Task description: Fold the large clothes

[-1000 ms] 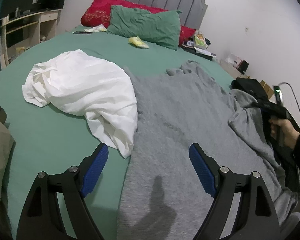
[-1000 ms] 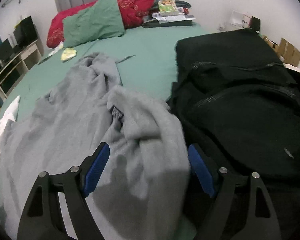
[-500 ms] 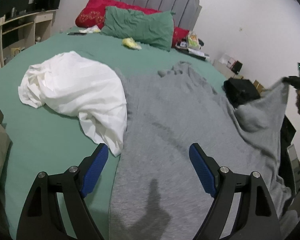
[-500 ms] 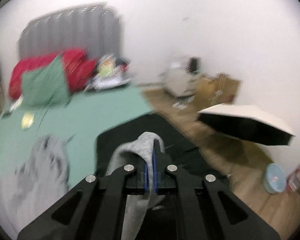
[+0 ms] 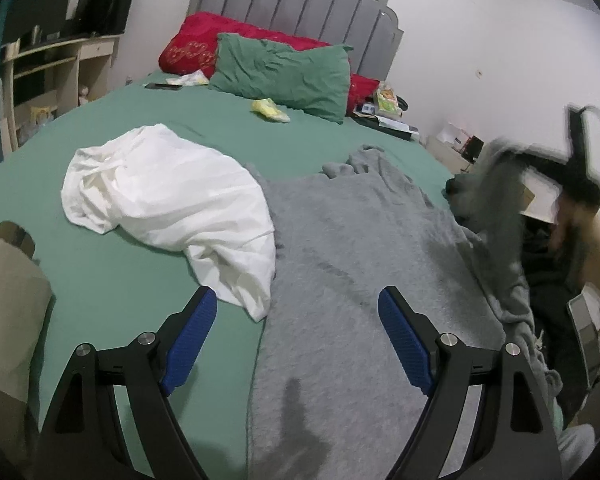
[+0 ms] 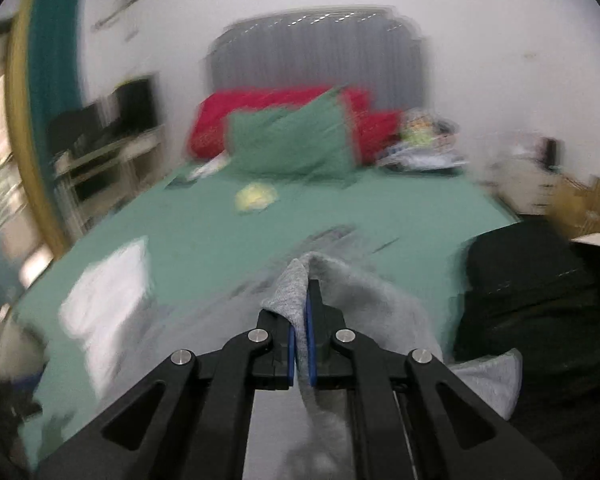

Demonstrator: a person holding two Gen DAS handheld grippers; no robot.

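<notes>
A large grey garment (image 5: 352, 264) lies spread on the green bed (image 5: 140, 288). My left gripper (image 5: 298, 316) is open and empty, just above the garment's near left part. My right gripper (image 6: 299, 320) is shut on a fold of the grey garment (image 6: 364, 292) and holds it lifted at the bed's right side; in the left wrist view it shows as a blurred black shape (image 5: 576, 168) with the raised cloth below it. The right wrist view is motion-blurred.
A crumpled white garment (image 5: 168, 200) lies left of the grey one, its edge overlapping it. A black garment (image 6: 536, 300) lies at the bed's right edge. Green and red pillows (image 5: 284, 72) are at the headboard. A desk (image 5: 56, 68) stands at left.
My right gripper closed on the grey garment's right edge, lifted it, and has swung to face the headboard. The left gripper has stayed open in place.
</notes>
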